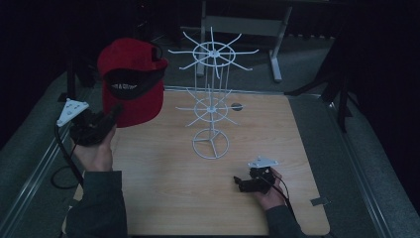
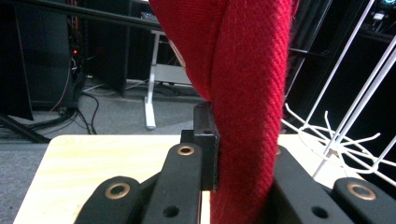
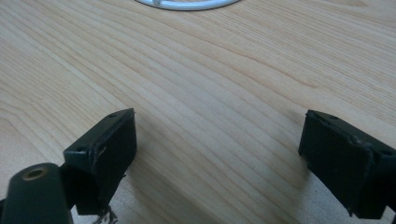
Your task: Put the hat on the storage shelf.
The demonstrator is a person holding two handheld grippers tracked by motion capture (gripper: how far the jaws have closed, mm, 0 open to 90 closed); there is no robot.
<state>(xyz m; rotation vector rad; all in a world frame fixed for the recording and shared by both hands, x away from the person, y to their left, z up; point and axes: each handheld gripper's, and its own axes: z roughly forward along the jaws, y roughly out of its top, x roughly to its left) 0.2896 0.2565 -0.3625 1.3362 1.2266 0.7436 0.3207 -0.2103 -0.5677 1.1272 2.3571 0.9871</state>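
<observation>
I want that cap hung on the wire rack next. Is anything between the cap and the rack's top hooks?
Nothing visible: the red cap, clamped in the left hand-held gripper, hangs left of the white wire rack, with open air between them.

A red cap (image 1: 131, 79) held above the desk carries a line of pale lettering on the dark band inside its crown, seen from the high view; the characters appear to form two short words, but they are too small and blurred to read. No other text, label, brand, number or sign can be made out in the high view or in either gripper view.
</observation>
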